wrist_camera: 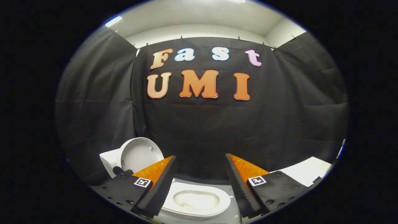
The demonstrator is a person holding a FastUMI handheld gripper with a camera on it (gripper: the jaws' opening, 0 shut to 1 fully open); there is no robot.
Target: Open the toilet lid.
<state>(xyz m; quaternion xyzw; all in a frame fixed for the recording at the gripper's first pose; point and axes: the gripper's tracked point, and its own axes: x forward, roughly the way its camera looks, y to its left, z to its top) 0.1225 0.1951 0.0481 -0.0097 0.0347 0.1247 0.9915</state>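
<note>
A small white toilet stands low ahead, between and below my fingers. Its lid point(141, 154) is raised upright, leaning back against the white tank point(109, 159), just beyond my left finger. The seat ring and open bowl point(196, 200) lie flat and show in the gap between the fingers. My gripper point(201, 174) is open, its fingers spread wide with nothing between them, held above the bowl and apart from the lid.
Black cloth walls close the booth behind and on both sides. A white flat surface point(306, 172) sits beyond my right finger. The grey floor point(199, 183) shows behind the bowl.
</note>
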